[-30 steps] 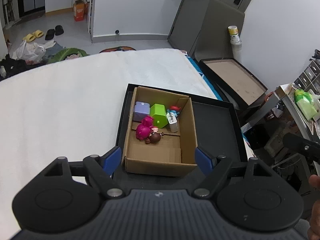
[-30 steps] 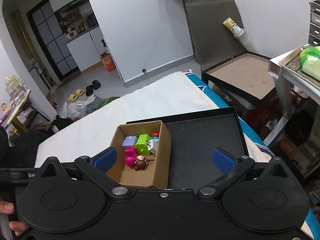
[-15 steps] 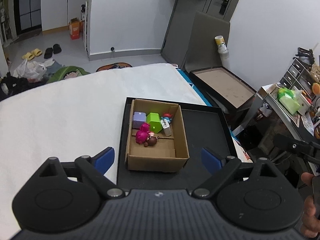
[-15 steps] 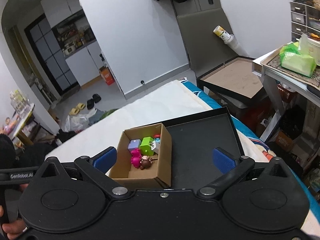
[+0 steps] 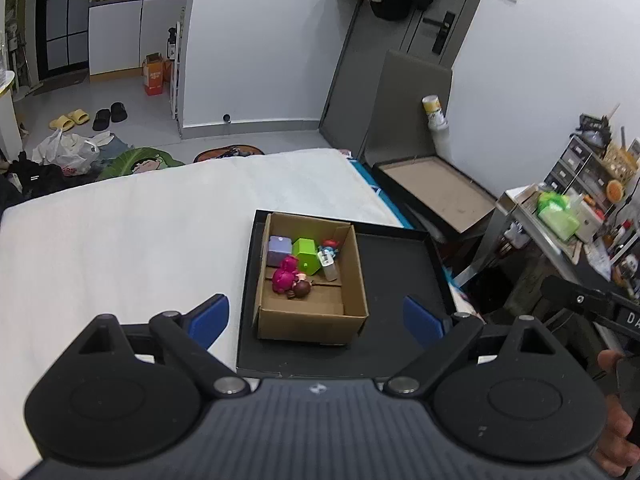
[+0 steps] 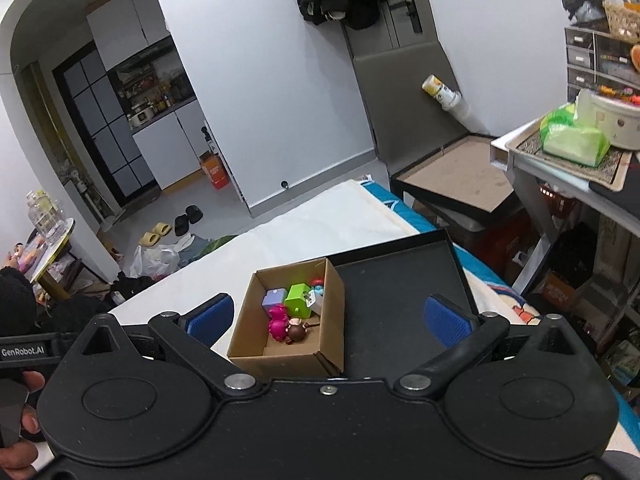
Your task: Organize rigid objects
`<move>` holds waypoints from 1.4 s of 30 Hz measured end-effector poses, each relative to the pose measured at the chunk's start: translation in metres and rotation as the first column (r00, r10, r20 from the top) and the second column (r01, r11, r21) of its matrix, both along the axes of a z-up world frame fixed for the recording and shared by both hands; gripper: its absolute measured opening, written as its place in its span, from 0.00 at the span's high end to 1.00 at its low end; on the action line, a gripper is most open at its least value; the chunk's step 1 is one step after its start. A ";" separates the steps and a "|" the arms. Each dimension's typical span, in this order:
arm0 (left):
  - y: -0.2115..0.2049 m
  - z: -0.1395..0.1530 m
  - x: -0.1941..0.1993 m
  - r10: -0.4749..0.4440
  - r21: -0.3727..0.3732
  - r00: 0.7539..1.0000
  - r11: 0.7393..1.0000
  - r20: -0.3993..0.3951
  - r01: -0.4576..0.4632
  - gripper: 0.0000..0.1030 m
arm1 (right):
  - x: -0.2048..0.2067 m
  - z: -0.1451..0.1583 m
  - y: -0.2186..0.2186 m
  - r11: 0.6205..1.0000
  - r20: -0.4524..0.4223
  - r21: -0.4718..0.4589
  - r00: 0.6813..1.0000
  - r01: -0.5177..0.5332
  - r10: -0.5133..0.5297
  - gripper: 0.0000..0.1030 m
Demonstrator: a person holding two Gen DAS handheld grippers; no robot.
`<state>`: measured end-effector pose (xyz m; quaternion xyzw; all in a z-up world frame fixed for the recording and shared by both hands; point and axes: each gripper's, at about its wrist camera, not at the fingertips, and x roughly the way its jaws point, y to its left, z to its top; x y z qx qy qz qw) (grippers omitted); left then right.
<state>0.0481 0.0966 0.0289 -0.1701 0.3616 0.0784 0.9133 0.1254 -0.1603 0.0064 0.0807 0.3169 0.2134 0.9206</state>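
Both grippers hang above and short of a cardboard box (image 5: 312, 280), angled downward toward it from the near side, with nothing between their blue pads. The left gripper (image 5: 316, 318) has its jaws spread wide, empty; they have just been opening, and its left pad sits over the white sheet (image 5: 120, 232) while its right pad sits over the black tray (image 5: 400, 264). The right gripper (image 6: 328, 318) is likewise spread wide and holds nothing, its left pad above the sheet's edge and its right pad above the tray's bare floor. The box stands in the left part of the tray, touching its left wall, its flaps upright. Inside, at the far end, lie the rigid objects: a lavender cube (image 5: 279, 250), a green block (image 5: 306, 255) just beside it, a white charger (image 5: 327, 267) leaning near the right wall, a small blue-and-red figure (image 5: 331, 245) behind it, and a pink toy (image 5: 285, 275) touching a brown round figure (image 5: 302, 289) nearer the middle. The near part of the box floor is bare. A person's fingers (image 5: 610, 360) show at the right edge of the left view, on the other tool's handle.
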 end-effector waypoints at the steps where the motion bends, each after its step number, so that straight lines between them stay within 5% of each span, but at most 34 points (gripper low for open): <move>1: 0.000 0.001 -0.003 0.004 -0.007 1.000 1.000 0.005 -0.004 0.10 | -0.002 0.002 0.000 1.000 0.004 -0.004 1.000 0.000 0.000 0.00; 20: -0.032 0.012 -0.021 -0.097 0.026 0.995 0.995 0.013 0.097 0.10 | -0.030 0.013 -0.028 1.000 0.026 -0.001 1.000 0.001 -0.001 0.00; 42: -0.044 0.004 -0.017 -0.109 0.043 0.994 0.993 -0.020 0.110 0.10 | -0.032 0.006 -0.042 1.000 0.016 0.020 1.000 -0.007 0.006 0.00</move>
